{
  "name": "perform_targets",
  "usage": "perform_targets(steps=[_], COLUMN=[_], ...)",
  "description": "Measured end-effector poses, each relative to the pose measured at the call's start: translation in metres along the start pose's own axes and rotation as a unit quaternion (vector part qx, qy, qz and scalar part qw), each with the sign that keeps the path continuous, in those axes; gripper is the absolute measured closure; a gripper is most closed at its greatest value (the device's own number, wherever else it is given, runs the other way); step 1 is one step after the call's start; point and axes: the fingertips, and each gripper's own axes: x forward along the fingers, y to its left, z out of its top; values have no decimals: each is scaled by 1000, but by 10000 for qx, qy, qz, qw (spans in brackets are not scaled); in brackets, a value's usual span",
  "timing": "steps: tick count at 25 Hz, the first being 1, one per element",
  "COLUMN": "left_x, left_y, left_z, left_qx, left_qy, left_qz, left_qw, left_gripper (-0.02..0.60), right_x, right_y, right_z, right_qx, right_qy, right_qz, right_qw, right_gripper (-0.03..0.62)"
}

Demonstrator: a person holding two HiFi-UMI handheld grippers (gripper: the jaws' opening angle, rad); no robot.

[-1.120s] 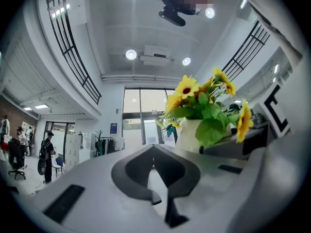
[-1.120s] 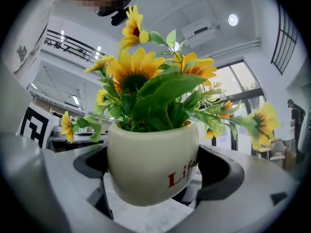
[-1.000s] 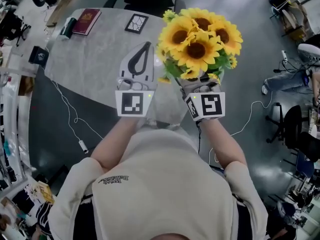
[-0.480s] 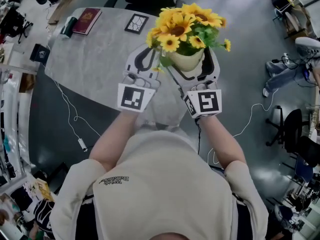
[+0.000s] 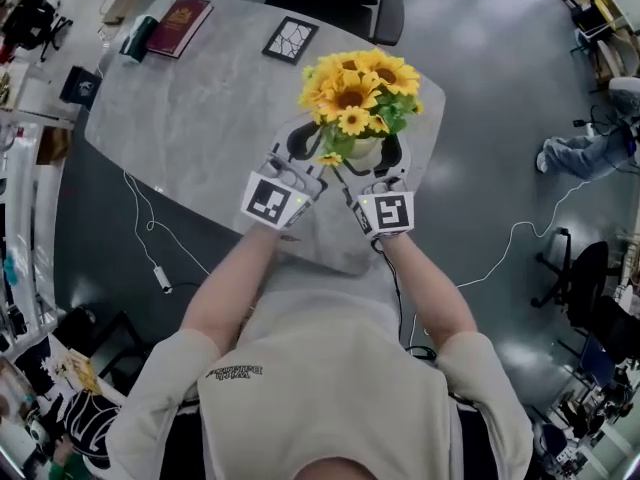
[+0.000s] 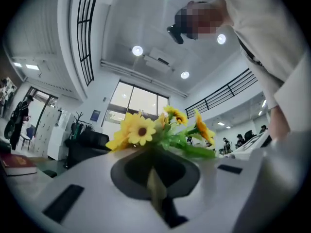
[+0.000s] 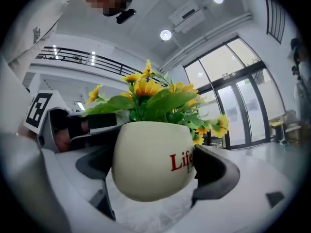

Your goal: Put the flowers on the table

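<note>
The right gripper [image 5: 366,160] pinches the white flower pot [image 7: 150,161] from both sides. Its jaws have just squeezed in a bit around it. Yellow sunflowers [image 5: 355,93] stick up from the pot, in the upper middle of the head view, low over the grey table [image 5: 200,108]. The left gripper [image 6: 155,191] is pressed together with nothing in it, just left of the pot.

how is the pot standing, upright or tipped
Roughly upright: in the right gripper view the pot has its mouth facing up and the flowers rise out of it.
</note>
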Motion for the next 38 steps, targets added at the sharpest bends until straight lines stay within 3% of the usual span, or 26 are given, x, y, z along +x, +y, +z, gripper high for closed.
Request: perform_targets(steps=[9, 22, 26, 29, 38], left_x=[33, 57, 63, 67, 74], left_y=[18, 34, 39, 39, 52], left_z=[-12, -53, -67, -73, -132], left_qx=[-248, -420, -95, -65, -299], left_qy=[137, 315, 177, 115, 562], left_qz=[-258, -397, -535, -605, -648], left_qw=[9993, 9978, 9984, 9981, 9959], left_gripper=[592, 592, 592, 592, 592], right_x=[29, 55, 61, 64, 83], right_y=[-28, -54, -61, -66, -82], right_z=[-2, -37, -49, -59, -113], right_qx=[-149, -50, -81, -102, 9], right_qy=[-71, 104, 152, 221, 761], right_qz=[-48, 6, 166, 256, 387], right_qw=[9999, 9999, 9997, 9994, 9963], right_gripper=[51, 52, 52, 52, 55])
